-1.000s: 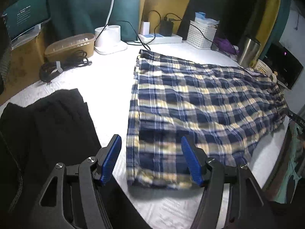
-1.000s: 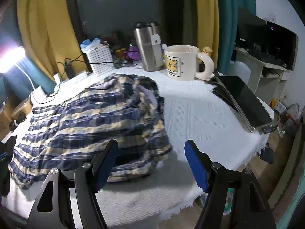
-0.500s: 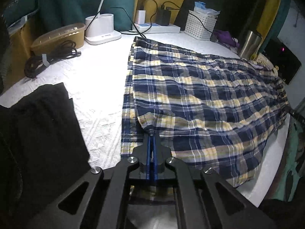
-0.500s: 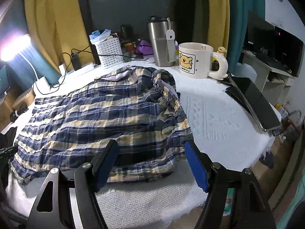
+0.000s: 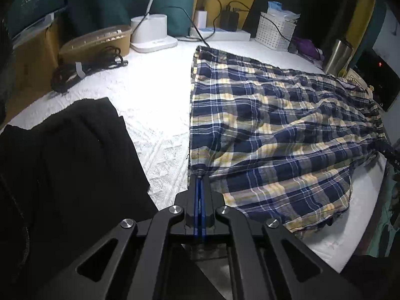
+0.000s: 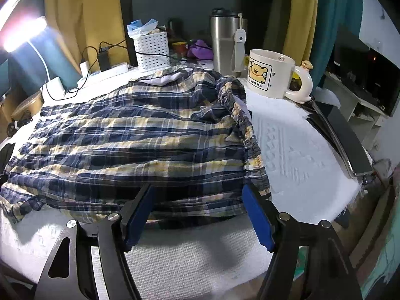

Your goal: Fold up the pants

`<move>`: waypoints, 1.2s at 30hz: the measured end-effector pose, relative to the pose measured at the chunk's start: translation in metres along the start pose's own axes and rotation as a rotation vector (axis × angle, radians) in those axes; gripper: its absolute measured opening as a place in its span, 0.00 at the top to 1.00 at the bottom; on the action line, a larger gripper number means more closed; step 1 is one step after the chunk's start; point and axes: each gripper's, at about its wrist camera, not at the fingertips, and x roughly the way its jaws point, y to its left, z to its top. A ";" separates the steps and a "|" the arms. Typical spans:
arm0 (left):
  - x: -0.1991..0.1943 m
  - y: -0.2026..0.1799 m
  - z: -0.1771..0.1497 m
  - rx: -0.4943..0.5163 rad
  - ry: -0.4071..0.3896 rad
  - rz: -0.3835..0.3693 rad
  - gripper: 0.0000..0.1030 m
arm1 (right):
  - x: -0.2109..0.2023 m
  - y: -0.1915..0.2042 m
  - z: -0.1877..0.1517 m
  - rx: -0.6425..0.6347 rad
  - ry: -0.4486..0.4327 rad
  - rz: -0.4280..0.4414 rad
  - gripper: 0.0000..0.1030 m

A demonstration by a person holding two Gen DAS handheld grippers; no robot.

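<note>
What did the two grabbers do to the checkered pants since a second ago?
The left gripper snapped shut on the hem corner of the plaid pants. The right gripper moved closer to the waistband end, jaws open around the near edge without gripping. The mug and tumbler stayed put.

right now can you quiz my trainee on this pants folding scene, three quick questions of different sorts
1. True or false: the left hand-held gripper is shut on the hem of the blue and yellow plaid pants.
2. Which end of the pants lies nearest the open right hand-held gripper? A) the hem B) the gathered elastic waistband C) neither
3. Fill in: standing just behind the white ceramic mug with a bear picture is a ____ steel tumbler.

Key: 1 true; 2 B; 3 tall, lidded stainless
</note>
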 end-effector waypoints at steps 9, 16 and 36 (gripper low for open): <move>-0.023 0.016 0.018 -0.046 -0.007 0.040 0.64 | -0.011 0.002 0.014 0.006 -0.023 0.003 0.28; -0.007 0.011 0.056 -0.026 -0.045 0.017 0.48 | -0.006 0.012 0.034 -0.012 -0.049 0.032 0.16; 0.079 -0.017 0.138 0.109 -0.041 -0.034 0.48 | 0.051 0.019 0.070 0.008 -0.007 0.044 0.16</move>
